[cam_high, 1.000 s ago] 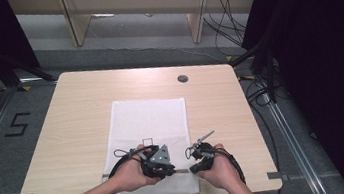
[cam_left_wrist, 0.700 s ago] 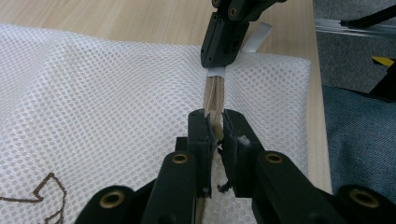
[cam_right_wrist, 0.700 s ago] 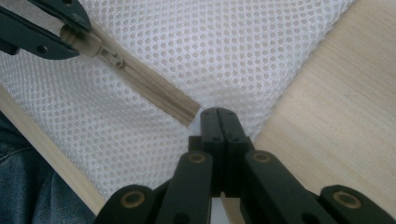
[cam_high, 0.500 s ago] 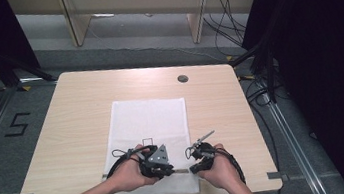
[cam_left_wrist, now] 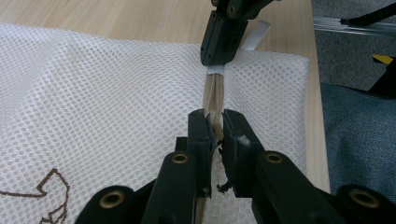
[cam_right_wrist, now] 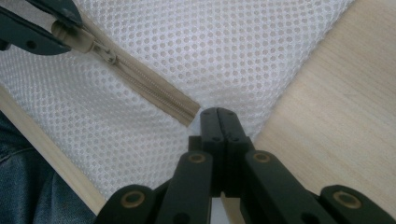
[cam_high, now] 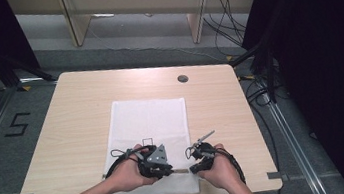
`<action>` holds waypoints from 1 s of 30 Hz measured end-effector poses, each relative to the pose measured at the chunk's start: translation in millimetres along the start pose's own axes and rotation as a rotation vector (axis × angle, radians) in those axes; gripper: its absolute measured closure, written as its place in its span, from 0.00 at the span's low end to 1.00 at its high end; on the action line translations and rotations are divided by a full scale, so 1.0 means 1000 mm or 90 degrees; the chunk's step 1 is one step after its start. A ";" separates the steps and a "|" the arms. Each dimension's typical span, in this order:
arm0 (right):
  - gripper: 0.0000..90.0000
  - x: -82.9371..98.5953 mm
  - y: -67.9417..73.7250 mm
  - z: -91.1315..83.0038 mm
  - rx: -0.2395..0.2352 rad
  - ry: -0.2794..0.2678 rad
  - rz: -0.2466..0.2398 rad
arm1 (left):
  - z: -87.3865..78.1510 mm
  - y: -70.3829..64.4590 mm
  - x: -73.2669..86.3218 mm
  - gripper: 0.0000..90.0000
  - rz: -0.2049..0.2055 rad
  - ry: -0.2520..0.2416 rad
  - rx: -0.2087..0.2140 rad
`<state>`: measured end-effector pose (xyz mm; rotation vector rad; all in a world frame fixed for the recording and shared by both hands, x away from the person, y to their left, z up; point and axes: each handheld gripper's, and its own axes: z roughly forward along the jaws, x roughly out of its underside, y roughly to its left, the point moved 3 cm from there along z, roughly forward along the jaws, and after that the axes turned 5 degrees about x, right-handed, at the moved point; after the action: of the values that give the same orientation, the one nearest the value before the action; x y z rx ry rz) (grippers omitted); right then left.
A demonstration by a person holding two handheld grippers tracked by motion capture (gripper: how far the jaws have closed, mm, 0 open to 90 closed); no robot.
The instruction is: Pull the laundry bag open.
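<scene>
A white mesh bag (cam_high: 148, 125) lies flat on the wooden table (cam_high: 77, 119). Along its near edge runs a beige zipper (cam_left_wrist: 215, 91). My left gripper (cam_left_wrist: 215, 123) is shut on the zipper pull (cam_right_wrist: 74, 39). My right gripper (cam_right_wrist: 218, 114) is shut on the bag's fabric right at the zipper's closed end (cam_right_wrist: 187, 109). In the high view the left gripper (cam_high: 169, 170) and the right gripper (cam_high: 192, 167) nearly meet, tips facing each other, over the bag's near right corner. Each is held in a hand.
A round cable hole (cam_high: 182, 78) sits at the table's far right. The table's near edge (cam_right_wrist: 51, 154) runs just behind the bag. A brown print (cam_left_wrist: 51, 186) marks the mesh. Wooden shelving (cam_high: 138, 5) stands beyond the table and black curtains flank it.
</scene>
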<state>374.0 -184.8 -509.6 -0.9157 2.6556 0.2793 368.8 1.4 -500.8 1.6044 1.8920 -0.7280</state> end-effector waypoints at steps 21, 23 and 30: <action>1.00 0.000 -0.001 0.000 -0.001 -0.002 0.001 | -0.006 0.001 0.004 0.91 -0.005 -0.003 -0.001; 1.00 0.000 -0.001 0.000 0.000 -0.001 0.000 | -0.007 0.002 0.004 0.91 -0.001 0.002 -0.003; 1.00 0.000 0.000 0.000 -0.001 -0.002 0.001 | -0.007 0.001 0.005 0.91 0.002 -0.004 -0.001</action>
<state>374.3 -185.2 -509.9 -0.9132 2.6538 0.2825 368.7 9.9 -499.1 1.6014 1.8842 -0.7298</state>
